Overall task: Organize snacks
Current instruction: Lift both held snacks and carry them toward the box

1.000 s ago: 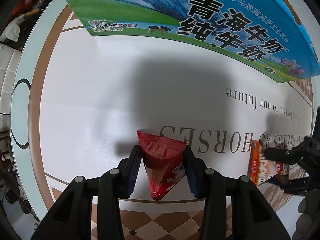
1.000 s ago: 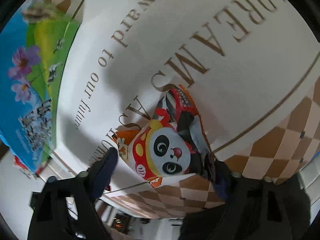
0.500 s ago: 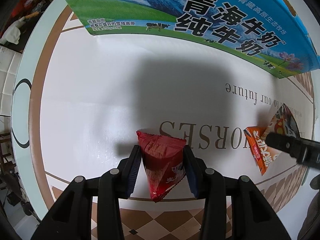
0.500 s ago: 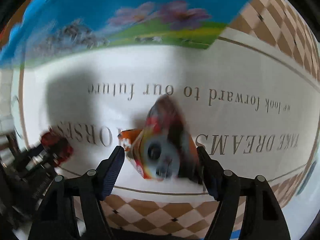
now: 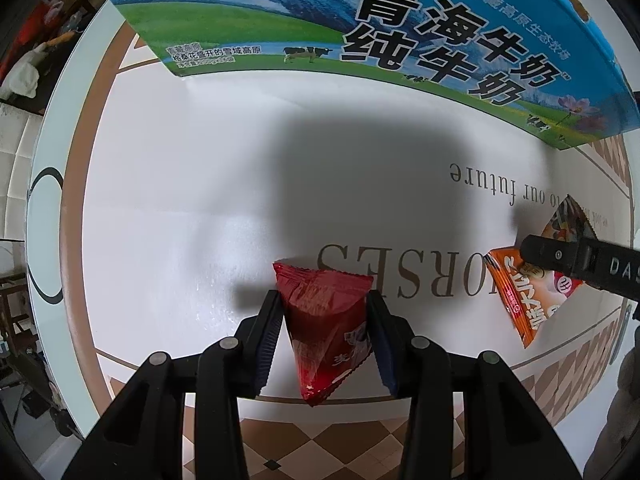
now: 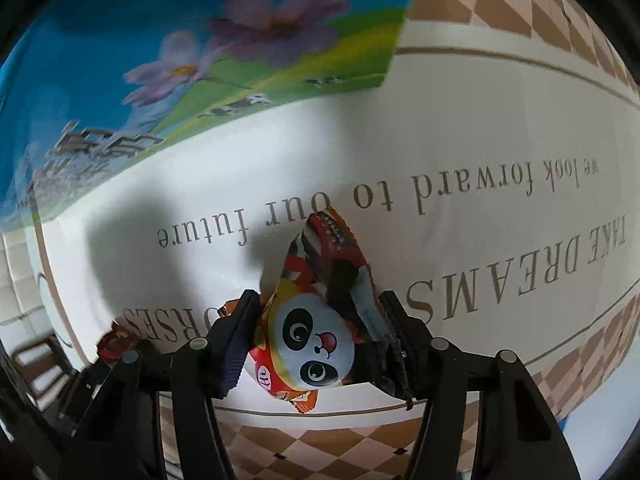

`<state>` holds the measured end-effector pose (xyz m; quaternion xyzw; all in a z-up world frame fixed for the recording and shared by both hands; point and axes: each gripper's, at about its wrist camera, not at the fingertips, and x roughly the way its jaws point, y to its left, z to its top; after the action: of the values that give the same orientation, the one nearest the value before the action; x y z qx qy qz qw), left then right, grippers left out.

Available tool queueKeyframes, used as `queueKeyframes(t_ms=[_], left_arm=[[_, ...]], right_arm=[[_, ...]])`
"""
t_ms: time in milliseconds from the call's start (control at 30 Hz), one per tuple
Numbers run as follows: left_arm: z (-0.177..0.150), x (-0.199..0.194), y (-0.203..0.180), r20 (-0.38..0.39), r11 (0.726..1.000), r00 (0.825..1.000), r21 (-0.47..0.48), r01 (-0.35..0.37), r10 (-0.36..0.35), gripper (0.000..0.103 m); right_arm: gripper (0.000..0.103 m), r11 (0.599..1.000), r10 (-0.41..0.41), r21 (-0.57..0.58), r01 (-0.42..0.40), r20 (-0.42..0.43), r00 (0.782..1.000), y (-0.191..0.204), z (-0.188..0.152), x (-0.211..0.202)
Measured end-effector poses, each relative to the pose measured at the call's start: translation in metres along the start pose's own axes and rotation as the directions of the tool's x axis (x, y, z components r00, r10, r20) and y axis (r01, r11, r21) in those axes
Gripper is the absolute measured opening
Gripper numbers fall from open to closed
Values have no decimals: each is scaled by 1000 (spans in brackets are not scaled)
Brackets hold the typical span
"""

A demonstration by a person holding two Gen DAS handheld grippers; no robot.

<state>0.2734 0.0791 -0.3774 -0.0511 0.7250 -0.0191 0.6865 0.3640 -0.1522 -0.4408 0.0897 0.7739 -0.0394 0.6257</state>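
Observation:
My left gripper [image 5: 324, 300] is shut on a red triangular snack packet [image 5: 324, 320] and holds it just above the white table. My right gripper [image 6: 318, 300] is shut on an orange panda snack packet [image 6: 316, 340]. That packet [image 5: 528, 296] and one black finger [image 5: 580, 258] of the right gripper show at the right of the left wrist view. The red packet [image 6: 114, 340] shows at the lower left of the right wrist view. A blue and green milk carton box [image 5: 360, 40] stands at the far side of the table, beyond both grippers; it also fills the upper left of the right wrist view [image 6: 180, 60].
The white tabletop [image 5: 180, 200] carries printed lettering and a brown checkered border [image 5: 340, 452] along its near edge. Clutter and furniture lie off the table's left edge [image 5: 32, 60].
My right gripper has swung with the panda packet to face the milk box and has lifted slightly. My left gripper and the red packet have stayed put.

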Motion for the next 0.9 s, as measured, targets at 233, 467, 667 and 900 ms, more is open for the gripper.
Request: queueKeyframes(t_ms=[233, 467, 667, 900], left_arm=[[3, 0, -6, -3, 1000, 1000, 10, -1, 1, 39], [3, -7, -10, 15, 1000, 1000, 22, -4, 4, 37], [4, -31, -19, 67, 999, 998, 49, -4, 1, 37], [3, -71, -27, 129, 997, 991, 66, 29, -38, 37]], right_arm=[[52, 993, -62, -94, 68, 60, 996, 35, -23, -4], [47, 986, -62, -150, 77, 104, 993, 46, -57, -23], [46, 985, -21, -165, 42, 128, 992, 47, -73, -43], [45, 981, 41, -193, -12, 149, 988, 59, -105, -77]])
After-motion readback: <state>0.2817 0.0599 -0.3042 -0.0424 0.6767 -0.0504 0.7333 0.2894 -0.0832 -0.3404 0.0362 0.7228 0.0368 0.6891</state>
